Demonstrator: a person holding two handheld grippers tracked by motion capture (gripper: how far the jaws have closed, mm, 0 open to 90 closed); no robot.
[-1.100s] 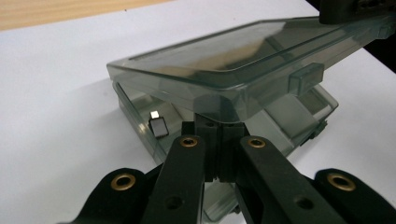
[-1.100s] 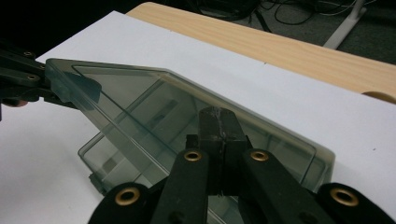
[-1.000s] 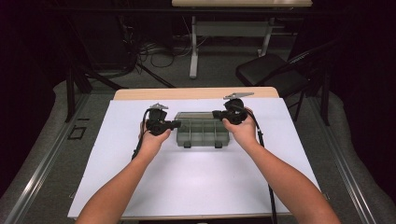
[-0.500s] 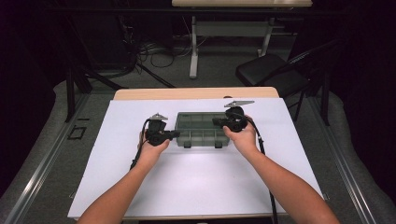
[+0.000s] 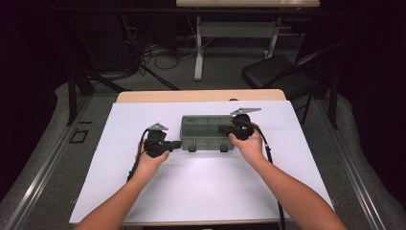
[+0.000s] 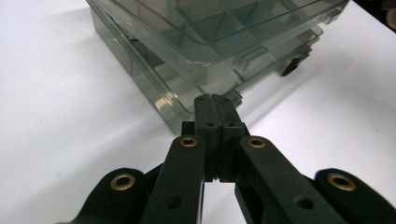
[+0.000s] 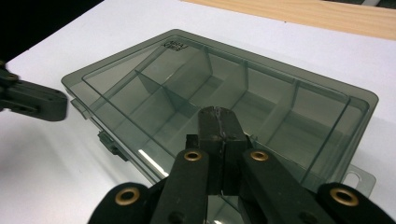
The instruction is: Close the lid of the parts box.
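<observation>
A smoky translucent compartment box (image 5: 206,125) with its lid down lies on the white table sheet (image 5: 201,191). Its dividers show through the lid (image 7: 187,79), and two latches sit on its front edge. My left gripper (image 5: 178,143) is shut and empty, its tips (image 6: 215,99) right at the box's (image 6: 224,28) front left corner, low by the sheet. My right gripper (image 5: 222,129) is also shut and empty, with its tips (image 7: 218,112) over the right part of the lid. The left gripper's jaw (image 7: 32,100) appears at the left in the right gripper view.
A strip of bare wooden table top (image 5: 201,95) runs behind the sheet. Beyond the table stand a black chair (image 5: 282,72), a desk's legs (image 5: 198,48) and floor cables (image 5: 158,50). The sheet has free room in front of the box and on both sides.
My left gripper has slid back toward the person along the box's left end and come down to its front corner. My right gripper has sunk slightly over the lid. The box has stayed put.
</observation>
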